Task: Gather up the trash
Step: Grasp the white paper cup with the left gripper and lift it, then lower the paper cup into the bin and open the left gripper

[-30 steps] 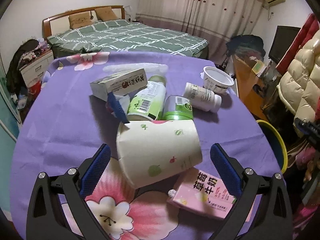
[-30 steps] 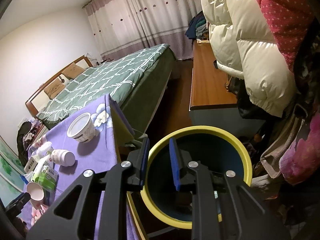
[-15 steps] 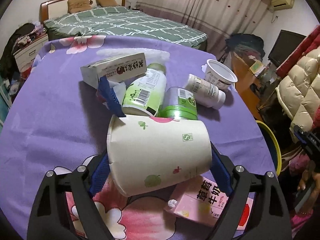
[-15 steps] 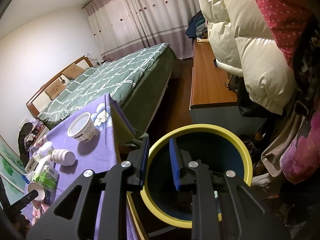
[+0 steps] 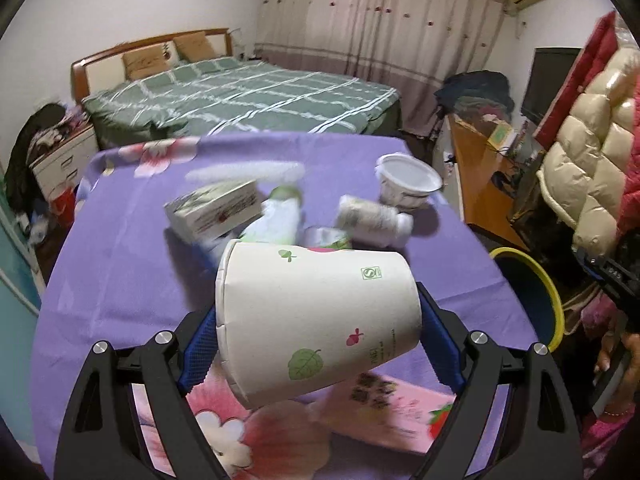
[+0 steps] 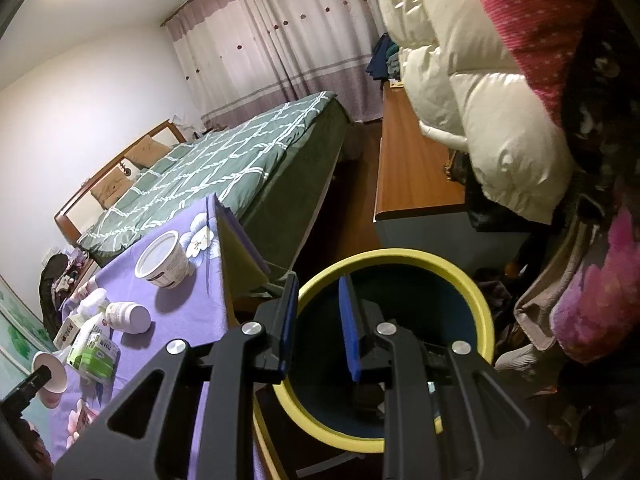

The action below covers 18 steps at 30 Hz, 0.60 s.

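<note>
Paper cup [image 5: 316,320] now raised off purple cloth [image 5: 120,272], left tool [image 5: 316,344] clamped on it

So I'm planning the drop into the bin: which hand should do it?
Left. Its tongs are shut on the paper cup, lifted off the table. The right tongs hold nothing, hanging over the yellow-rimmed bin.

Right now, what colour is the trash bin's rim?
Yellow; the trash bin shows best in the right wrist view.

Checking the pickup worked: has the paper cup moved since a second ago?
Yes. The paper cup, clamped in the left gripper, is lifted off the purple tablecloth, above the pink carton.
</note>
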Available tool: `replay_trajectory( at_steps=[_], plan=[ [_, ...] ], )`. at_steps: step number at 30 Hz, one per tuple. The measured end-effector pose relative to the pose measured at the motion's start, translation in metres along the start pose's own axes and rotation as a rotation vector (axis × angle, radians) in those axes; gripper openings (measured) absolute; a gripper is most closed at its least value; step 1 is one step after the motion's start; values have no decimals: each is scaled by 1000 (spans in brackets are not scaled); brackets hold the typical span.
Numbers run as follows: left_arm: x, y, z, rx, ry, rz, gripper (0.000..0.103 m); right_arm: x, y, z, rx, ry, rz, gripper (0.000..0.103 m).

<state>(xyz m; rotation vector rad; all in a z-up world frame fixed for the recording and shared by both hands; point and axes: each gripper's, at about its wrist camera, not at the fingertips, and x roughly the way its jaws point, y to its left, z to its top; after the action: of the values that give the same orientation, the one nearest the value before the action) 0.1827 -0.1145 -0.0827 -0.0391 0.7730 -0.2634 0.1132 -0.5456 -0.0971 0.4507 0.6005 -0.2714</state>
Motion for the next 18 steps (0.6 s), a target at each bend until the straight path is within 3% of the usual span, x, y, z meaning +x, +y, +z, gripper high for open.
replay_trajectory(
  at_steps=[9, 18],
  plan=[
    [10, -86, 21, 145, -4, -128, 86, -20, -23, -3, 4, -43, -49, 20],
    [46, -228, 11, 339, 42, -274, 86, -42, -57, -7, -1, -84, -148, 20]
  ],
)
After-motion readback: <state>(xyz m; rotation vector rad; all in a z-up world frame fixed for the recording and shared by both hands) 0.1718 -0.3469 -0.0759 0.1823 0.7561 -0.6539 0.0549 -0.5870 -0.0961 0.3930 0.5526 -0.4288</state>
